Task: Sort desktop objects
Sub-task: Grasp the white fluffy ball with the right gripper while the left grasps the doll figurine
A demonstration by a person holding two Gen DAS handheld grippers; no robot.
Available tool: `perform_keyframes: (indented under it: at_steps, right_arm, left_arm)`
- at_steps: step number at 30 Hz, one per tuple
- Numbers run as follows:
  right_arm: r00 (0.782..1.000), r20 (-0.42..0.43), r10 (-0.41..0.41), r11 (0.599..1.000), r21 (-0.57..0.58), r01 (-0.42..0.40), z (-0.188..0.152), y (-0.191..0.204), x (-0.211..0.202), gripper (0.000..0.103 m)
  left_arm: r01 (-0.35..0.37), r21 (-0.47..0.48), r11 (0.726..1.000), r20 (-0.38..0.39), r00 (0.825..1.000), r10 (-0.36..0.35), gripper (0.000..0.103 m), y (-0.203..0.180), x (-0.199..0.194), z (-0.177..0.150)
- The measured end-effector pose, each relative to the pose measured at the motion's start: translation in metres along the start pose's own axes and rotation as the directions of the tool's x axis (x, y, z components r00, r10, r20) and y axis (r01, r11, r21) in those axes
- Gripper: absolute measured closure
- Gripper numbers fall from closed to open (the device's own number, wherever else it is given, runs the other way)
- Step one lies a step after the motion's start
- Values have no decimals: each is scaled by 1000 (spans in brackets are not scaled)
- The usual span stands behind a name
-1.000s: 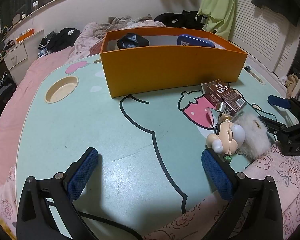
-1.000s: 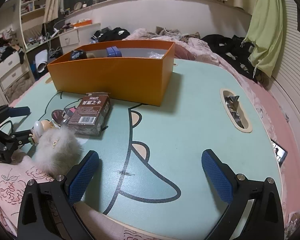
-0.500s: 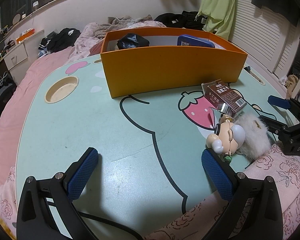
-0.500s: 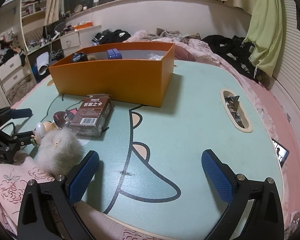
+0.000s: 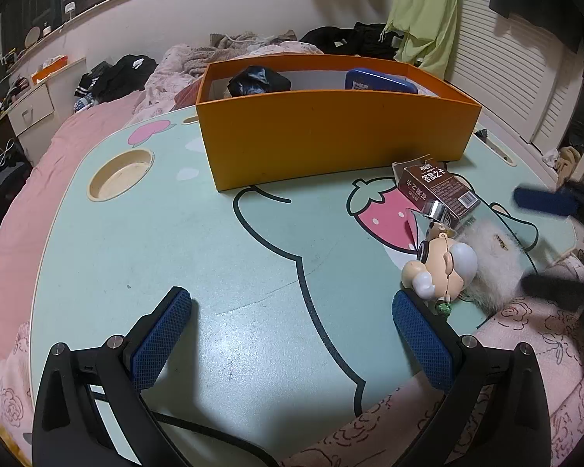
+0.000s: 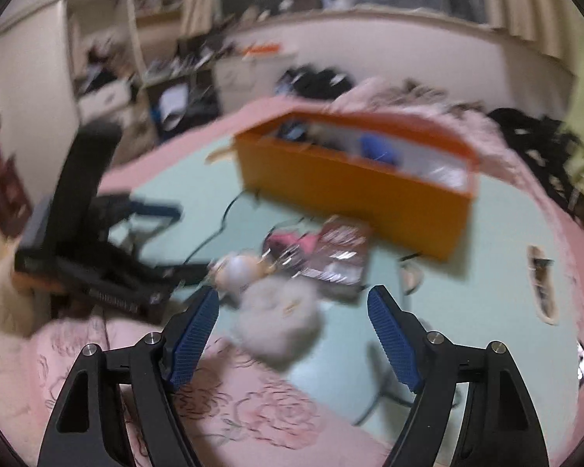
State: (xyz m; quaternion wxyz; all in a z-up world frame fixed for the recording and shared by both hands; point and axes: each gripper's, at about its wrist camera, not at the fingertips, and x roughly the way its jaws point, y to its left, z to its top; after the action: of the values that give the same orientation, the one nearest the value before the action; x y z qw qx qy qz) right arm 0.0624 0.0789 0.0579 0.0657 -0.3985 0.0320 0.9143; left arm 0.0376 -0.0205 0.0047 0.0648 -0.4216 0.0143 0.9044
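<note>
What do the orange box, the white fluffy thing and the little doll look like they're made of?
Orange box: likely cardboard, matte; thin flat walls with crisp folded corners. Fluffy thing: faux fur or plush, probably; long soft white hairs, with a small gold tag. Doll: apparently hard plastic, smooth and slightly glossy, with highlights on its rounded head.

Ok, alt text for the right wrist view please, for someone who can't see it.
Motion-blurred view past the right gripper, its blue-padded jaws closing but not touching the white fluffy pouch lying between and beyond them at the near edge of a mint table. Behind the pouch lie a small figurine and a brown box, then an orange bin; the left gripper is at left.
</note>
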Motion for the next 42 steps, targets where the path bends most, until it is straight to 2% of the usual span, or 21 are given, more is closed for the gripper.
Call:
perform_keyframes:
  at_steps: [1, 3, 4, 5, 9, 15, 20, 24, 27, 30, 32, 34, 35, 36, 42]
  right_arm:
    - [999, -47, 4, 1000, 16, -4, -1, -3, 11, 40]
    - [999, -32, 26, 999, 34, -25, -2, -7, 12, 56]
    - [1000, -23, 21, 999, 43, -20, -2, -9, 12, 70]
    - [1000, -15, 17, 999, 49, -16, -4, -8, 11, 77]
    - [999, 47, 14, 997, 72, -18, -14, -9, 3, 77]
    - [986, 159, -54, 990, 140, 32, -20, -20, -19, 77]
    - [979, 174, -104, 972, 227, 63, -24, -41, -25, 77]
    - [982, 158, -104, 963, 261, 60, -27, -50, -24, 77]
    - [982, 156, -104, 964, 257, 61, -27, -50, -25, 77]
    - [983, 155, -103, 965, 255, 61, -28, -50, -25, 77]
    - [983, 154, -103, 964, 258, 61, -28, -49, -25, 77]
    - [983, 151, -100, 963, 262, 58, -28, -49, -24, 77]
    - [984, 149, -100, 963, 263, 58, -29, -49, -23, 77]
    - [984, 146, -98, 963, 264, 57, -29, -49, -22, 77]
    - [983, 150, -103, 963, 263, 61, -31, -48, -24, 77]
  left_arm:
    - [0, 0, 1000, 0, 1000, 0, 0, 0, 0, 0]
    - [-2, 2, 1000, -2, 1000, 2, 0, 0, 0, 0]
    - [-1, 0, 1000, 2, 1000, 1, 0, 1, -1, -1]
    - [0, -1, 1000, 2, 1000, 0, 0, 1, -2, -1]
    - [0, -1, 1000, 3, 1000, 0, 0, 2, -3, -1]
    - [-10, -10, 1000, 9, 1000, 11, 0, 3, -6, -2]
    - [0, -18, 1000, 50, 999, 1, 0, 4, -12, -5]
    - [40, 37, 999, 133, 990, -44, 2, -6, -31, -4]
    - [155, 76, 985, 125, 979, -163, 4, -17, -40, 4]
    - [199, 121, 973, 76, 975, -209, 12, -35, -36, 15]
    - [222, 148, 964, 20, 974, -227, 25, -49, -28, 19]
    - [220, 180, 959, -63, 975, -212, 48, -64, -10, 18]
    - [219, 183, 958, -104, 974, -203, 54, -68, -1, 17]
    - [201, 197, 960, -69, 979, -191, 60, -71, -2, 16]
    - [208, 188, 960, -34, 978, -205, 60, -71, -8, 11]
